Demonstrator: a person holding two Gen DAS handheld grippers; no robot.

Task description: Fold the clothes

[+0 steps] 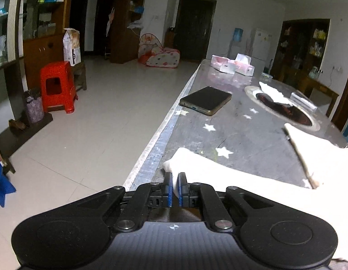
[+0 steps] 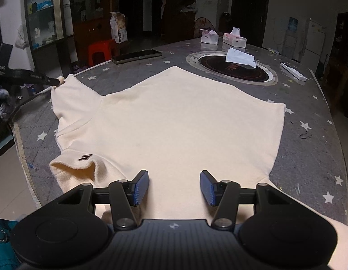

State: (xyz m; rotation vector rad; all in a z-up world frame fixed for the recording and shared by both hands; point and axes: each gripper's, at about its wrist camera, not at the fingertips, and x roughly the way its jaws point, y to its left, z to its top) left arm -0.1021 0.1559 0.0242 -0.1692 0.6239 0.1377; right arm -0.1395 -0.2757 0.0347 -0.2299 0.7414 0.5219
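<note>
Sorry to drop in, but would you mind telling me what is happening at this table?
A person with a gripper in each hand is folding a cream shirt spread on the table. The left gripper is shut on the end of a sleeve at the table's edge. The right gripper hangs open over the near part of the shirt, gripping nothing. No fold has been made yet.

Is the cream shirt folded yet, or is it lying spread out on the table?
Mostly spread. The cream shirt lies flat on the table; only the near-left edge curls over. The left gripper pinches a sleeve tip.
</note>
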